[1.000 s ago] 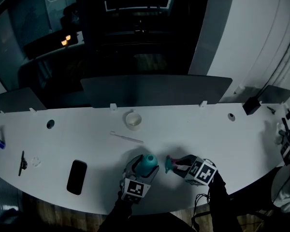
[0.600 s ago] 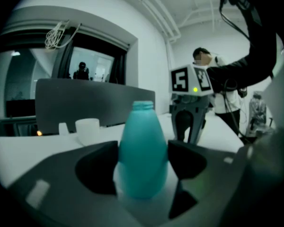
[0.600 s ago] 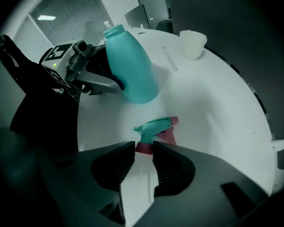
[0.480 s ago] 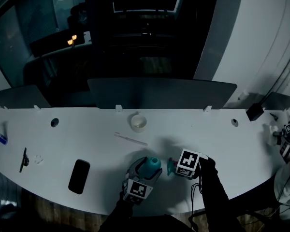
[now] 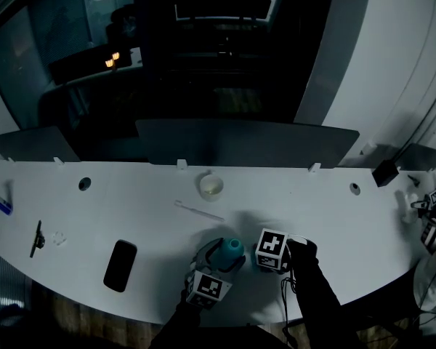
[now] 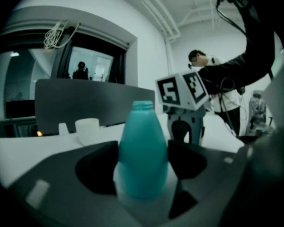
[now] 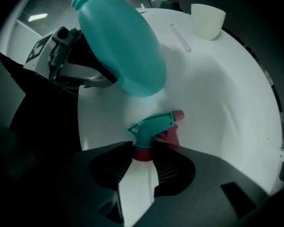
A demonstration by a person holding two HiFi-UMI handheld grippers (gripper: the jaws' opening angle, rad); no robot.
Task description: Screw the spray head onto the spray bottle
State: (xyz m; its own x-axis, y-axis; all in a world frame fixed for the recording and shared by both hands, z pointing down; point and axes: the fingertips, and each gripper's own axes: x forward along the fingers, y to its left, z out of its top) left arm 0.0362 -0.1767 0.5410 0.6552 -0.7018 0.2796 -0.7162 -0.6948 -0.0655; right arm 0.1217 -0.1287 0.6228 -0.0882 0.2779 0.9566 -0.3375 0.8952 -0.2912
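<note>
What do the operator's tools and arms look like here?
Left tool and right tool: dark grey bodies, broad curved jaws with black inner pads. Each carries a white cube with black square markers. Both sleeves are black; a thin cable runs along the right one.

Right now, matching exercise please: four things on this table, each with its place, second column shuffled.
1. teal plastic spray bottle
2. teal spray head with red collar
3. flat black phone
4. small white cup

A. lying flat on the left part of the white table
B. between the jaws of the right gripper
C. standing near the table's far edge
D. between the jaws of the left gripper

Pairs: 1-D, 2-B, 3-A, 4-C.

The right gripper's jaws have just been opening, with the spray head's collar between them.
</note>
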